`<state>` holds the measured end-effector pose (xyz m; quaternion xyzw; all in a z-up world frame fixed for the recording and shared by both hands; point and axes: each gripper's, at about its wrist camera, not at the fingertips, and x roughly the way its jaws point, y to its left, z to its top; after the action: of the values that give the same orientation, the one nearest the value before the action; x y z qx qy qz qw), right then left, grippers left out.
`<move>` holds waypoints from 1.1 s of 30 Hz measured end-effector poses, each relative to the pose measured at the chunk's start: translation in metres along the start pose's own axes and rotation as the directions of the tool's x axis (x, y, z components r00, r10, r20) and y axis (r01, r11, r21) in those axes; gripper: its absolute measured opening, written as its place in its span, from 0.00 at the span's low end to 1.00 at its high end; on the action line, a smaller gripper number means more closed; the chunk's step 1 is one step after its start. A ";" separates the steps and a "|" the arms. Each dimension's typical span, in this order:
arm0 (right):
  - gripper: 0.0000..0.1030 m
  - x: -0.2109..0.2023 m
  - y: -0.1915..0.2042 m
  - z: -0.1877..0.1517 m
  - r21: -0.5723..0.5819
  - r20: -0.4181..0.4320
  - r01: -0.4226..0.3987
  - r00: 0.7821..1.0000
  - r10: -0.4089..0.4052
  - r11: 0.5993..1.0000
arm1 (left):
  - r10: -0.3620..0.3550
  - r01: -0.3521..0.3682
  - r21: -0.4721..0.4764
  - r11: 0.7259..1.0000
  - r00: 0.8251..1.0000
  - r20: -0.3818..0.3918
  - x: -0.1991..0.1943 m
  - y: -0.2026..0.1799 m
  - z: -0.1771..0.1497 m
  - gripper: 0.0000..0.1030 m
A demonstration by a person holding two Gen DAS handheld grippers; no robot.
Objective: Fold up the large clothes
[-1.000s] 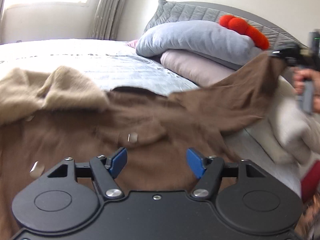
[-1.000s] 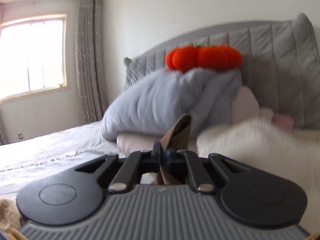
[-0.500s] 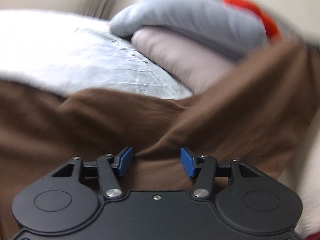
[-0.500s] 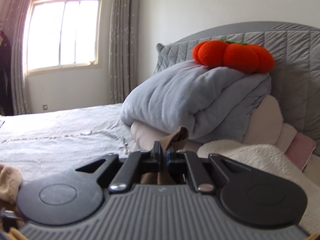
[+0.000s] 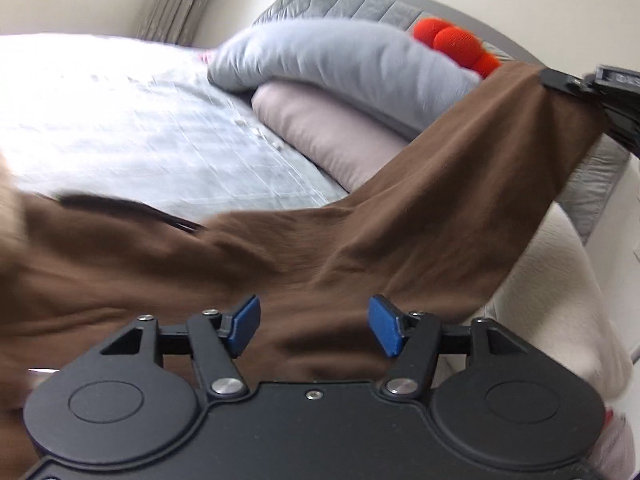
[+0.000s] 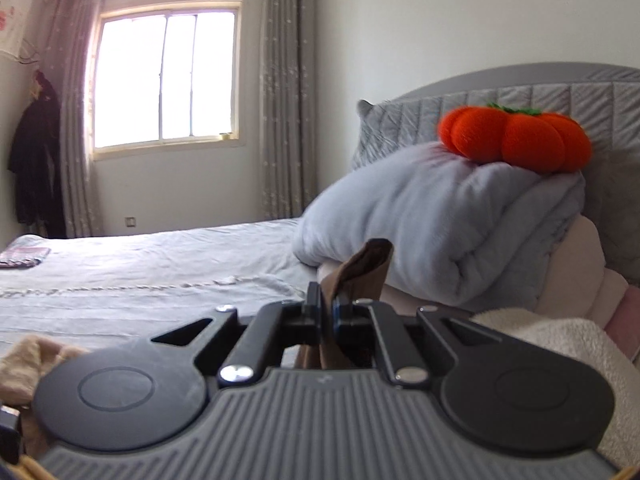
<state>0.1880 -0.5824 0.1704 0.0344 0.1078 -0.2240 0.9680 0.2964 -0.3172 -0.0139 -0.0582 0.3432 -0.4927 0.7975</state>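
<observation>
Right gripper point(image 6: 327, 312) stays pressed together on a fold of the large brown fabric garment point(image 5: 360, 240), a tuft of cloth poking up past its pads, and it has lifted since a second ago, with the window and curtains now filling the far wall in its view. In the left view that same gripper point(image 5: 560, 80) hangs at the upper right by the grey padded headboard point(image 5: 360, 0), pulling one corner of the garment up taut off the grey bedsheet point(image 5: 140, 140). Left gripper point(image 5: 314, 326) sits spread over the brown cloth, blue pads point(image 5: 244, 322) apart; the jaws have just been opening, nothing pinched. The tan fleecy collar seen earlier has slid out at the left edge. The orange plush pumpkin point(image 6: 516, 140) rests atop the folded blue-grey duvet point(image 6: 440, 220)
</observation>
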 end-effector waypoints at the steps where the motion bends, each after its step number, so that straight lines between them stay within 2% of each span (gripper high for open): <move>1: 0.04 -0.004 0.009 0.006 -0.005 0.002 -0.020 1.000 0.020 1.000 | 0.023 -0.023 0.020 1.000 1.000 0.013 -0.019 0.007 0.000 0.66; 4: 0.04 -0.016 0.040 0.027 -0.019 0.004 -0.094 0.996 0.094 0.995 | 0.090 -0.092 0.045 0.995 0.995 0.040 -0.069 0.034 -0.004 0.67; 8: 0.04 -0.030 0.089 0.050 -0.025 -0.006 -0.212 0.977 0.212 0.977 | 0.148 -0.148 0.001 0.989 0.987 0.058 -0.122 0.075 -0.012 0.68; 10: 0.04 -0.032 0.119 0.056 -0.029 -0.020 -0.274 0.962 0.274 0.961 | 0.153 -0.151 -0.033 0.988 0.986 0.068 -0.144 0.095 -0.017 0.73; 15: 0.04 -0.030 0.202 0.050 -0.037 -0.096 -0.425 0.903 0.420 0.905 | 0.175 -0.161 -0.135 0.978 0.979 0.104 -0.192 0.141 -0.032 0.73; 18: 0.05 -0.023 0.247 0.033 -0.012 -0.184 -0.519 0.841 0.508 0.855 | 0.183 -0.159 -0.188 0.969 0.976 0.119 -0.210 0.163 -0.040 0.73; 19: 0.07 -0.019 0.261 0.025 -0.003 -0.227 -0.552 0.812 0.537 0.834 | 0.185 -0.157 -0.205 0.966 0.975 0.126 -0.214 0.169 -0.043 0.73; 20: 0.09 -0.016 0.274 0.016 0.002 -0.280 -0.597 0.770 0.574 0.802 | 0.186 -0.152 -0.229 0.961 0.973 0.135 -0.219 0.176 -0.046 0.73; 21: 0.17 -0.013 0.288 0.007 0.003 -0.336 -0.647 0.718 0.610 0.762 | 0.190 -0.148 -0.263 0.954 0.971 0.144 -0.222 0.186 -0.048 0.73; 22: 0.38 -0.013 0.301 -0.001 0.011 -0.380 -0.683 0.673 0.635 0.730 | 0.202 -0.151 -0.296 0.943 0.968 0.148 -0.224 0.194 -0.051 0.73; 23: 0.49 -0.013 0.307 -0.007 0.018 -0.399 -0.697 0.653 0.644 0.717 | 0.216 -0.158 -0.328 0.931 0.965 0.149 -0.227 0.202 -0.053 0.73; 24: 0.58 -0.015 0.312 -0.011 0.011 -0.400 -0.703 0.649 0.647 0.712 | 0.224 -0.158 -0.357 0.920 0.963 0.149 -0.230 0.210 -0.056 0.73; 27: 0.58 -0.012 0.309 -0.014 -0.034 -0.399 -0.704 0.661 0.636 0.710 | 0.222 -0.144 -0.389 0.910 0.961 0.164 -0.232 0.218 -0.058 0.73; 29: 0.60 -0.001 0.294 -0.015 -0.028 -0.403 -0.679 0.680 0.613 0.734 | 0.213 -0.135 -0.379 0.916 0.962 0.172 -0.228 0.216 -0.055 0.73; 31: 0.69 0.008 0.274 -0.019 -0.010 -0.397 -0.642 0.706 0.586 0.766 | 0.191 -0.124 -0.357 0.926 0.968 0.160 -0.219 0.210 -0.050 0.71; 33: 0.73 0.015 0.252 -0.027 0.008 -0.387 -0.607 0.731 0.562 0.795 | 0.187 -0.133 -0.327 0.936 0.973 0.138 -0.203 0.203 -0.044 0.71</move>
<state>0.3070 -0.3592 0.1456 0.0505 0.2849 0.1098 0.9509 0.3644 -0.0355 -0.0355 -0.1977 0.3529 -0.3582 0.8415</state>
